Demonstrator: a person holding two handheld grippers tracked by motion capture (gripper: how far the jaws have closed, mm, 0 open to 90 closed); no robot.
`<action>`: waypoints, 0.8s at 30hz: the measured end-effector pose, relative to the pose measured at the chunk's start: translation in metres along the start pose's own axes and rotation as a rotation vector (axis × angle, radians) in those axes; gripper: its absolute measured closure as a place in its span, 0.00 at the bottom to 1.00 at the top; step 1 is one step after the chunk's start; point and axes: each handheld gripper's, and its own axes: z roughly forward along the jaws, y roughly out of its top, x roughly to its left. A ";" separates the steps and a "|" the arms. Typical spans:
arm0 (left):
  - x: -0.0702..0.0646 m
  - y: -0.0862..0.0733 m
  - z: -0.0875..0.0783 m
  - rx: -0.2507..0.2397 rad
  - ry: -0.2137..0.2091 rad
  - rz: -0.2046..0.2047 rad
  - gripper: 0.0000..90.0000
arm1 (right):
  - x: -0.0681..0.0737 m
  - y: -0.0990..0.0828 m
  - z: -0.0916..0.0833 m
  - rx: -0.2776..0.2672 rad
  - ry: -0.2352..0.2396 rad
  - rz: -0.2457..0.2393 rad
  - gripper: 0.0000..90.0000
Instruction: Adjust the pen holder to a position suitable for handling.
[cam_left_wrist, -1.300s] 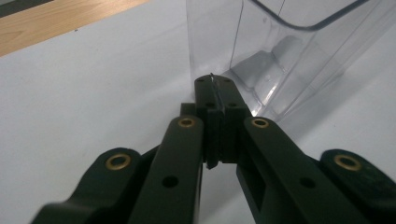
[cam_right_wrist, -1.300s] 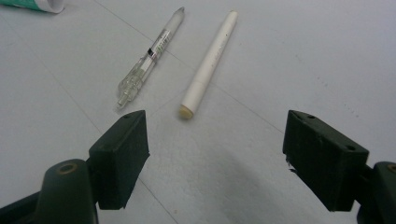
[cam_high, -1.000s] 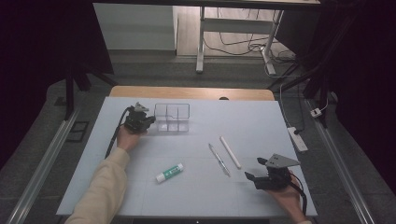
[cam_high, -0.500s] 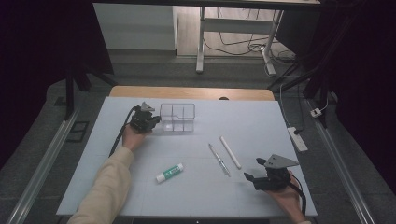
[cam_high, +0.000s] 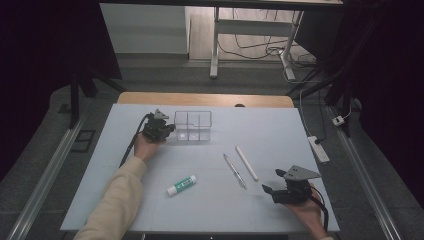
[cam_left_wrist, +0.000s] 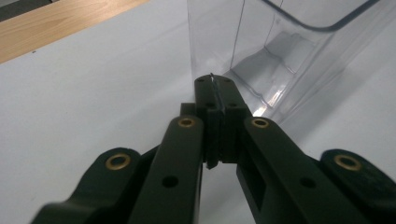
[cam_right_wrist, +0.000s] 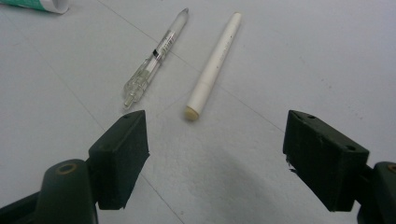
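left hand-held gripper (cam_left_wrist: 218, 95): jaws clamped on clear organizer (cam_left_wrist: 280, 56) wall | right hand-held gripper (cam_right_wrist: 215, 154): jaws wide apart, empty

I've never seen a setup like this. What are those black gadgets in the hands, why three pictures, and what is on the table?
A person sits at a white table, holding a two-jawed black clamp in each hand. One camera looks down from above; the other two ride on the clamps, looking along their jaws. The left gripper has its jaws shut with nothing between them, its tip right beside a clear plastic organizer box; whether they touch is hard to say. The right gripper rests open and holds nothing. Ahead of it lie a clear pen and a white stick. A green and white tube lies nearer the middle.
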 end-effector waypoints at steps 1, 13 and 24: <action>-0.001 0.001 0.001 -0.001 -0.004 -0.002 0.99 | 0.000 0.000 0.000 0.000 0.000 0.000 0.24; -0.012 0.010 0.010 -0.002 -0.030 0.019 0.99 | 0.002 -0.003 -0.006 0.002 -0.016 0.006 0.24; -0.019 0.016 0.018 -0.007 -0.052 0.012 0.99 | 0.002 -0.004 -0.003 0.010 -0.007 0.006 0.24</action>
